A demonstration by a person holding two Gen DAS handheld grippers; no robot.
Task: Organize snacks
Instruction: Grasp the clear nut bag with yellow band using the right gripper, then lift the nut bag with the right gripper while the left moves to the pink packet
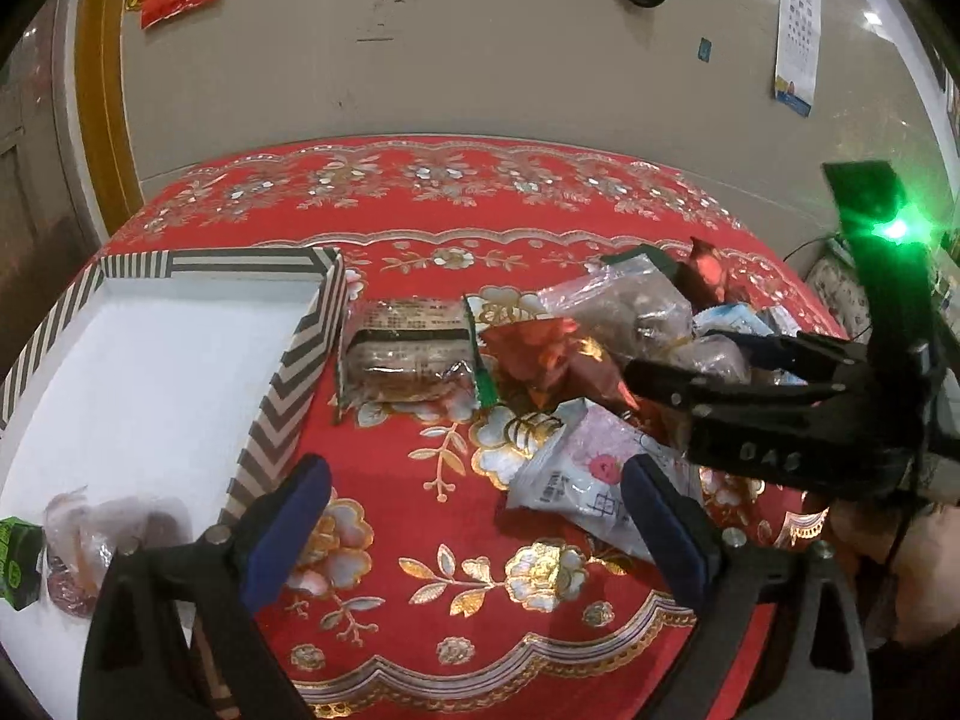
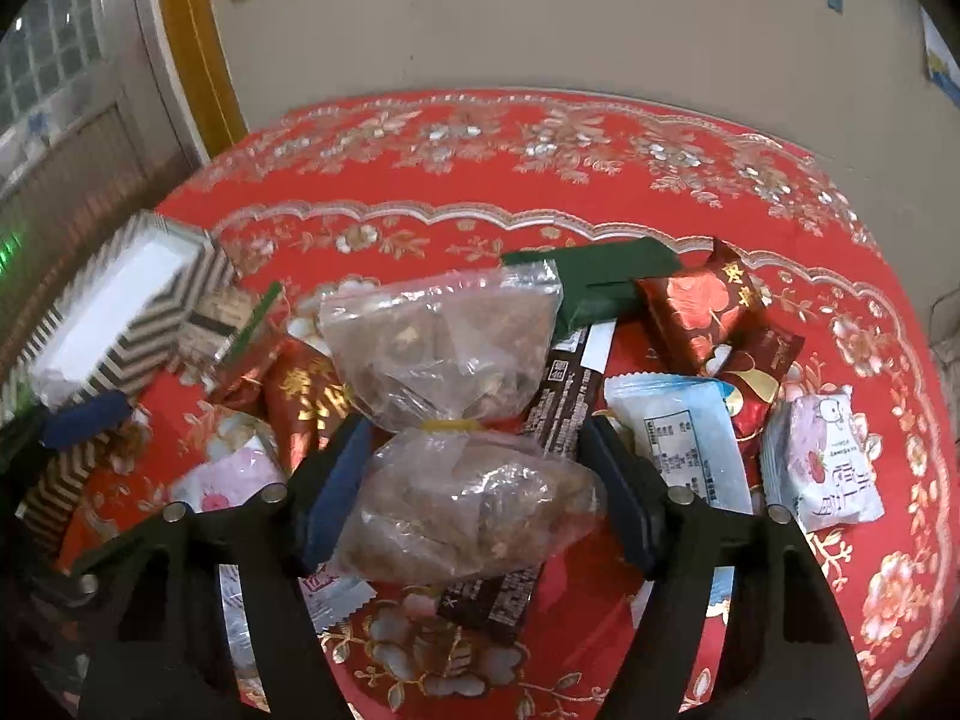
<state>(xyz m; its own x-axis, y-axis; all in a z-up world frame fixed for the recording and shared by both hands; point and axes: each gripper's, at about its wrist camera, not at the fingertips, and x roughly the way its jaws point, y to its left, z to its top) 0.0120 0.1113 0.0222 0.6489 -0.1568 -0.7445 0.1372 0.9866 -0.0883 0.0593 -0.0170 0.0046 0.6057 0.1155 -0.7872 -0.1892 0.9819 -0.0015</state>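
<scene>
A heap of snacks lies on the red flowered tablecloth [image 2: 600, 138], and the striped box [image 1: 288, 372] with its white floor stands at the heap's left edge. The right gripper [image 2: 474, 480] is spread wide over the clear bag [image 2: 456, 504] of brown pieces — the bag, tied at its waist with a yellow band, sits between the two blue pads, and the left pad [image 2: 333, 486] looks to be against the plastic while the right one stands just beside it; nothing is pinched. Behind the bag's upper half lies a dark green packet [image 2: 600, 282], with a red foil packet [image 2: 702, 306] touching its right end. A brown wrapper [image 2: 558, 414] runs under the bag, a pale blue packet [image 2: 684, 438] lies just right of it, and a white-and-pink packet [image 2: 828, 462] sits near the heap's right edge. Seen from the left wrist, the left gripper [image 1: 474, 516] hangs fully open and empty over bare cloth, between the striped box and another white-and-pink packet [image 1: 576, 468] that its right pad partly covers. A flat clear-wrapped packet [image 1: 402, 360] with green ends lies just beside the box's right wall, and a crumpled red foil wrapper [image 1: 540, 354] follows it. Inside the box, near its front corner, rests one small clear packet [image 1: 90, 546] — its contents are too blurred to tell.
</scene>
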